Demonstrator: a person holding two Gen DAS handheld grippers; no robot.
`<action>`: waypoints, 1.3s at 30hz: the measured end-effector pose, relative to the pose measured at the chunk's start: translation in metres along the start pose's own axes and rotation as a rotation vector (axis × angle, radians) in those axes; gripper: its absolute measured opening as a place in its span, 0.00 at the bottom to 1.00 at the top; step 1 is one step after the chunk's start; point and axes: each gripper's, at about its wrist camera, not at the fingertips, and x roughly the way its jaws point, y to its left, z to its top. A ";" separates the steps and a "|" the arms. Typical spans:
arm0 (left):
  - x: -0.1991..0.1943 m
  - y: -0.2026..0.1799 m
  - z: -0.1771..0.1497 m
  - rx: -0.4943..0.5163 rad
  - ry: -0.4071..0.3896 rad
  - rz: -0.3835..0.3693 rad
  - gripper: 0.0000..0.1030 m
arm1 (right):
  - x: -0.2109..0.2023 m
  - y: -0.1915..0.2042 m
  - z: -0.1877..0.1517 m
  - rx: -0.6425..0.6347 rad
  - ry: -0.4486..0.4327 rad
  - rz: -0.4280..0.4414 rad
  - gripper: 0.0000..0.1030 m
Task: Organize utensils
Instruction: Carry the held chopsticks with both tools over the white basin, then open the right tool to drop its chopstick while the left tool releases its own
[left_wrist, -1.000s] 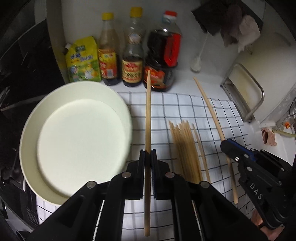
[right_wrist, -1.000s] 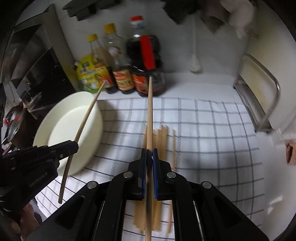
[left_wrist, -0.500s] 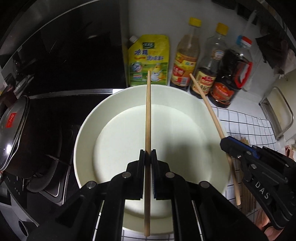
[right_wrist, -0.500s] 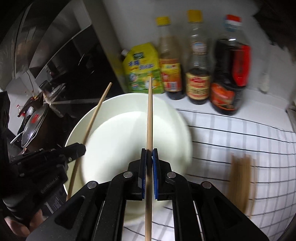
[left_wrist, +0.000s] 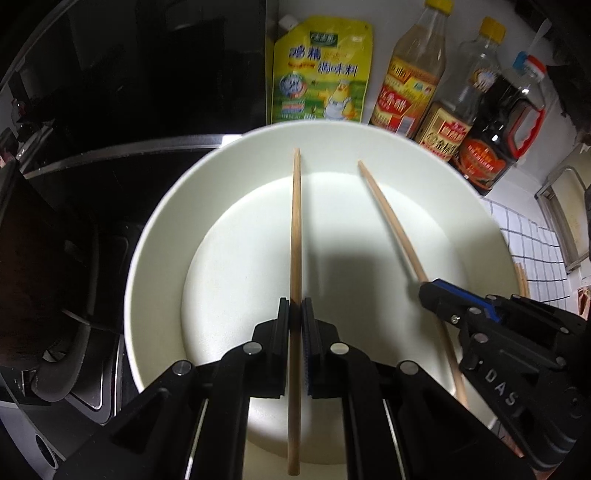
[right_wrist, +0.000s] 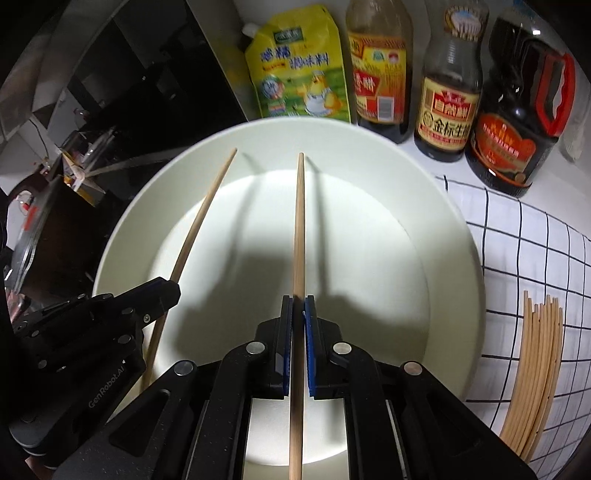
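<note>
Chopstick (left_wrist: 295, 236) in the left wrist view: pinched mid-length between the pressed-together jaws of the left gripper (left_wrist: 295, 314), long axis pointing at the far rim of the bowl (left_wrist: 155, 236), tip above the bowl's floor. Right wrist view: second chopstick (right_wrist: 298, 229), clamped likewise by the right gripper (right_wrist: 298, 310), runs nearly parallel over the same bowl; loose chopsticks (right_wrist: 532, 369) lie right of it on the cloth (right_wrist: 524, 236).

bowl (left_wrist: 155, 236) interior open below; bottles (right_wrist: 447, 92) and, seemingly, a pot (left_wrist: 44, 258) flank it.
</note>
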 end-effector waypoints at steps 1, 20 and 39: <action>0.004 0.002 0.000 -0.003 0.009 0.000 0.07 | 0.001 -0.001 0.000 -0.001 0.003 -0.003 0.06; -0.020 0.015 -0.001 -0.019 -0.067 0.010 0.52 | -0.032 0.003 -0.010 -0.012 -0.046 -0.040 0.13; -0.077 0.003 -0.030 -0.022 -0.133 0.002 0.60 | -0.089 0.001 -0.051 -0.014 -0.122 -0.054 0.28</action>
